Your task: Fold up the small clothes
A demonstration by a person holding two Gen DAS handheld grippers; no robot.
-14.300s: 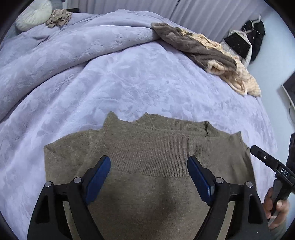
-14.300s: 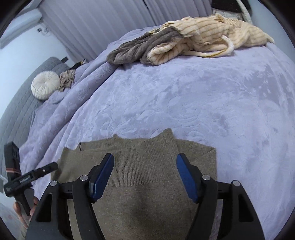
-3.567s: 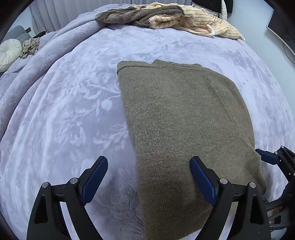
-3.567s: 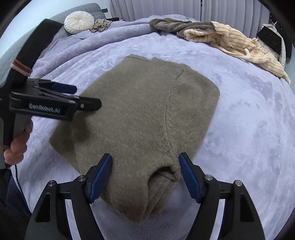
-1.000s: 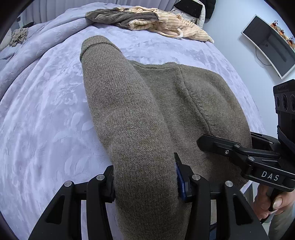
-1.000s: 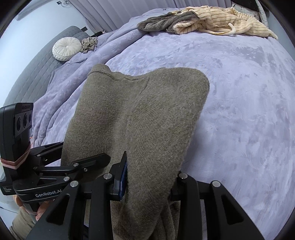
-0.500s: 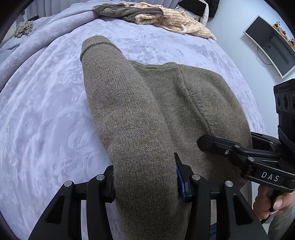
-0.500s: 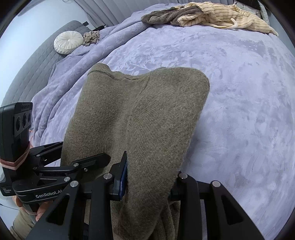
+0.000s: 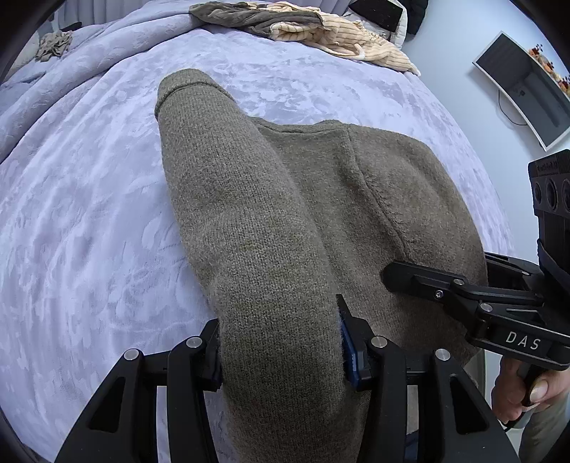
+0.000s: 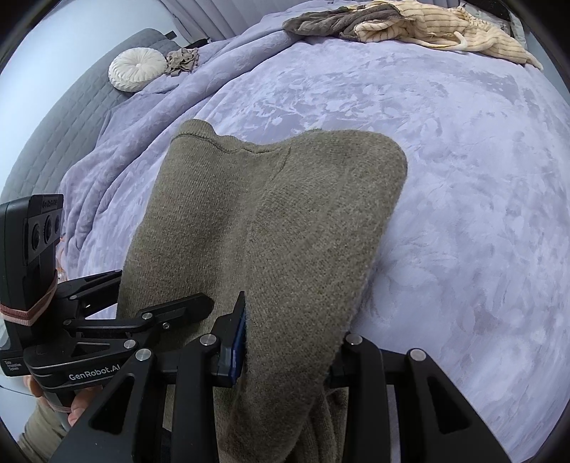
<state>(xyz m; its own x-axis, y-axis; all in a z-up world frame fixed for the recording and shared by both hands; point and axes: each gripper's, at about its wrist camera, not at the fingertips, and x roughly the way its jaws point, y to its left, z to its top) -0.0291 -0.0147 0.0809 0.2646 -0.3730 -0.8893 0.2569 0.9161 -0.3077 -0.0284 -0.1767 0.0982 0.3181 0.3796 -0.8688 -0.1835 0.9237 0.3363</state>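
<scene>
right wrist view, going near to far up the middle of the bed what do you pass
right gripper jaws shut on the olive sweater → bare lilac bedspread → heap of brown and cream striped clothes at the far edge

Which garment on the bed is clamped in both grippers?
The olive knit sweater; the brown-and-cream striped clothes lie untouched at the far edge.

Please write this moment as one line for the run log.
left tool: shut on sweater | right tool: shut on sweater | far end rests on bed
</scene>
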